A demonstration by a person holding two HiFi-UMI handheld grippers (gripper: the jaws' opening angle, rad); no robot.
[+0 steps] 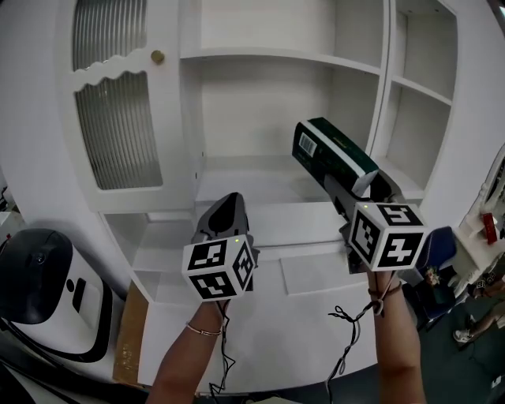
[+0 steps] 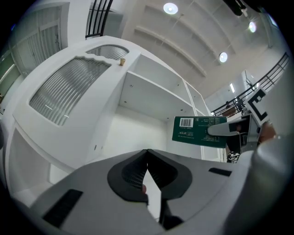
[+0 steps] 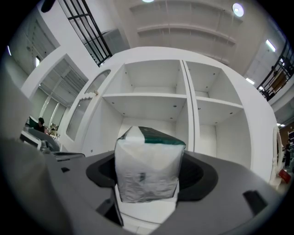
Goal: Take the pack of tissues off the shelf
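A: So, how do the hands sit?
B: Both forearms reach up from the bottom of the head view toward the cabinet (image 1: pixel 197 118). The right gripper (image 1: pixel 359 189) is the higher one, angled up and to the left. The left gripper (image 1: pixel 226 207) is lower and points straight at the cabinet, with a bracelet (image 1: pixel 203 330) on its wrist.
A: And the jaws?
B: The right ones are spread wide and clamped on the near end of the pack (image 1: pixel 334 151) — in that gripper's own view the white wrapped end fills the gap. The left ones are pressed together with nothing in them.
A: Where is the pack, then?
B: In the air in front of the middle bay, not touching the shelf (image 1: pixel 260 183).
A: Any print?
B: The wrapper is dark green, with a barcode (image 2: pixel 186 122) on a white patch and lines of white text beside it, too small to read.
A: The surroundings?
B: All white: a door (image 1: pixel 118 110) with ribbed glass and a brass knob (image 1: pixel 158 57) at left, and a ledge (image 1: pixel 308 331) under the grippers. A black-and-white device (image 1: pixel 43 296) stands at lower left. Overhead are round ceiling lights (image 2: pixel 170 8) and a black railing (image 3: pixel 87 32).
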